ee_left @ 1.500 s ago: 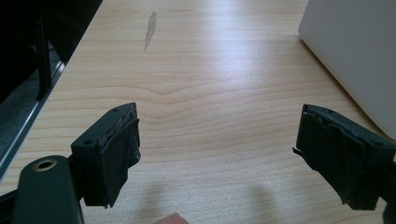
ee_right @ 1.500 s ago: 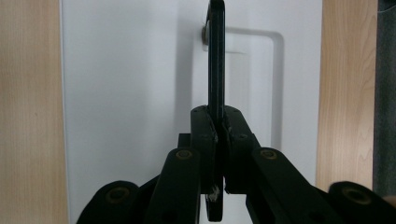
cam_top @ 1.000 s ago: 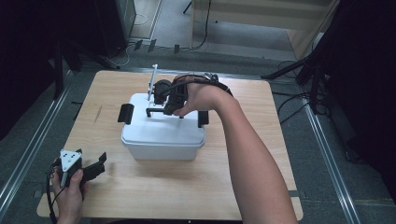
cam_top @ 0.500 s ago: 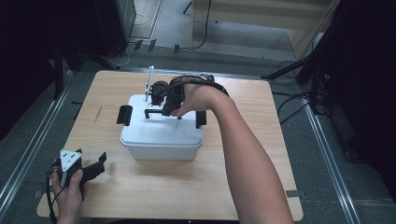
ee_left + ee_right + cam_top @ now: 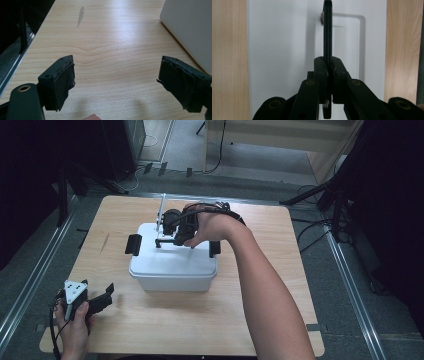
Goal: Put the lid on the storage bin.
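1. My left claw [image 5: 102, 296] rests on the table [image 5: 280, 270], near the front left corner of the box [image 5: 172, 270] and apart from it. Its jaws stand wide, with nothing between them. In the left gripper view I see bare wood between the pads [image 5: 62, 82].

2. The box is white plastic with a lid [image 5: 170, 262], and it stands about in the middle of the table. A black latch [image 5: 133, 244] is on its left end and another [image 5: 215, 248] on its right end. Its long axis runs left to right across the table, and the lid faces up.

3. The black handle [image 5: 327, 32] stands upright over the lid. In the right gripper view it runs straight away from me, over a recess in the lid.

4. My right claw [image 5: 329, 68] is above the box, clenched on the handle. The pads press the thin bar from both sides.

5. I judge the box to be stiff and probably light. Its smooth walls would slip in a claw, so the handle is the good place to hold. The bar is narrow and turns on its pins, so the box may swing when it is lifted. I cannot tell if something is inside, or if the latches are locked.
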The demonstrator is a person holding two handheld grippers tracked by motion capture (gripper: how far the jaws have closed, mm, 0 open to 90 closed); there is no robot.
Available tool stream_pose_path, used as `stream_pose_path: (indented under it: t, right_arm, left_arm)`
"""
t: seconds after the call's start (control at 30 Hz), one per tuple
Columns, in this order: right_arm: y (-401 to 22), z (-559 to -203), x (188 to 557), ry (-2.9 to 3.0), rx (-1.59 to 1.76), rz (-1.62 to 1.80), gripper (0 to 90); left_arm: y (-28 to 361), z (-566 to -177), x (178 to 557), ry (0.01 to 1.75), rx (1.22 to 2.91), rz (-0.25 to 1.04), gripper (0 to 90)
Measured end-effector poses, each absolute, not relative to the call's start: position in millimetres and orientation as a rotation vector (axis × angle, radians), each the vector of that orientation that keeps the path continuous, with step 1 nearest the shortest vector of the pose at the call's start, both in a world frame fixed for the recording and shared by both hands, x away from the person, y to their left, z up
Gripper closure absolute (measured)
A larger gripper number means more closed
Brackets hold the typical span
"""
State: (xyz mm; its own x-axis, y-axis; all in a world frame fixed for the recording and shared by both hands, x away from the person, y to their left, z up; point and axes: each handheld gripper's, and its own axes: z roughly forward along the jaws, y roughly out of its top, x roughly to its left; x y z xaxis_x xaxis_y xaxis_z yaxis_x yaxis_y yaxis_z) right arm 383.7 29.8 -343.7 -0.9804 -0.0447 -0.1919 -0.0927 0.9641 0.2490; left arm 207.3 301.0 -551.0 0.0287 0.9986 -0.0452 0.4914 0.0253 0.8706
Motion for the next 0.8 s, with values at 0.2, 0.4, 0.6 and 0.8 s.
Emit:
stream_pose_path:
  t: [0.2, 0.4, 0.6, 0.8]
  right_arm:
    - [27.2, -342.2, 378.5, 2.938, -0.119, 0.424, 69.1]
    - [22.3, -339.1, 369.3, 2.927, -0.12, 0.409, 56.2]
    - [17.1, -338.2, 362.0, 2.929, -0.14, 0.4, 46.4]
    - [9.8, -336.7, 360.0, 2.898, -0.103, 0.444, 25.8]
  left_arm:
    - [301.2, -551.0, 207.3, 1.562, 1.567, 0.862, 14.3]
    - [301.2, -550.9, 207.3, 1.563, 1.567, 0.863, 14.3]
    - [301.1, -551.0, 207.4, 1.566, 1.563, 0.86, 14.3]
    - [301.4, -550.9, 207.5, 1.567, 1.567, 0.861, 14.3]
